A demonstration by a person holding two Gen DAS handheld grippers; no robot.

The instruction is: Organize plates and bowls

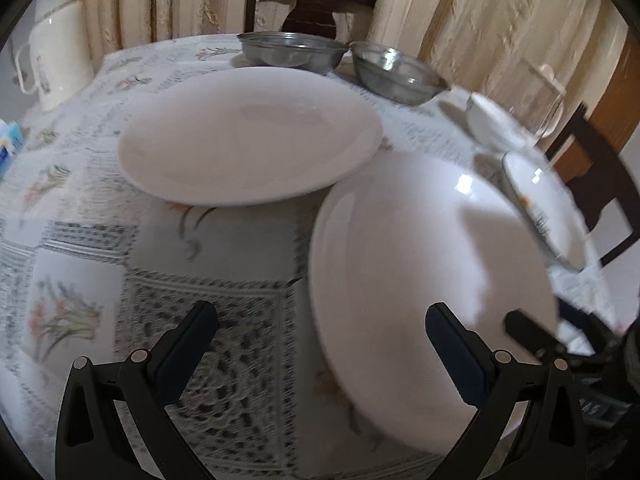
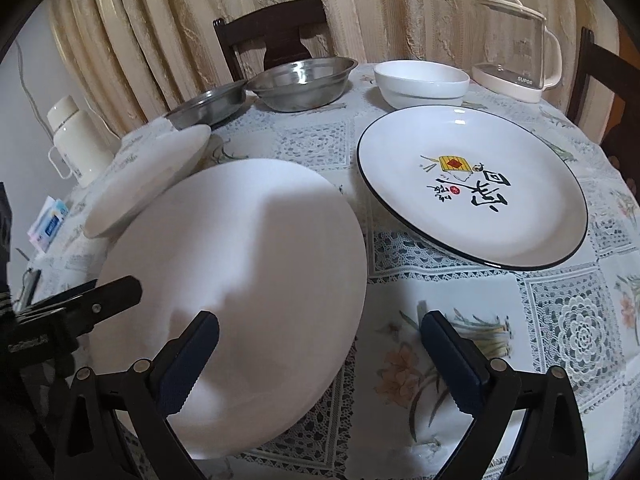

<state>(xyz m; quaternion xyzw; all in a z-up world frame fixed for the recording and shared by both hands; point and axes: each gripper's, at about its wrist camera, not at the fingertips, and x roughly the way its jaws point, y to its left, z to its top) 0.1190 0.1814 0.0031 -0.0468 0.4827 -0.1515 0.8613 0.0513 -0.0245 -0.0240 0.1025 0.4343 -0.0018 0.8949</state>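
Note:
A large plain white plate (image 1: 420, 280) (image 2: 248, 264) lies at the front of the table, between both grippers. My left gripper (image 1: 320, 320) is open, its right finger over the plate's left part. My right gripper (image 2: 320, 332) is open too, its left finger above the plate's near edge. Neither holds anything. A second white plate (image 1: 248, 136) (image 2: 148, 176) lies behind, its edge meeting the large one. A black-rimmed decorated plate (image 2: 472, 188) (image 1: 536, 200) lies to the right. At the back are two steel bowls (image 2: 304, 80) (image 2: 208, 104) and a white bowl (image 2: 420, 80).
A glass kettle (image 2: 520, 48) stands at the back right and a white thermos (image 2: 76, 140) at the left edge of the table. Dark wooden chairs (image 2: 272, 32) and curtains surround the round table. A small blue packet (image 2: 48, 220) lies at the left.

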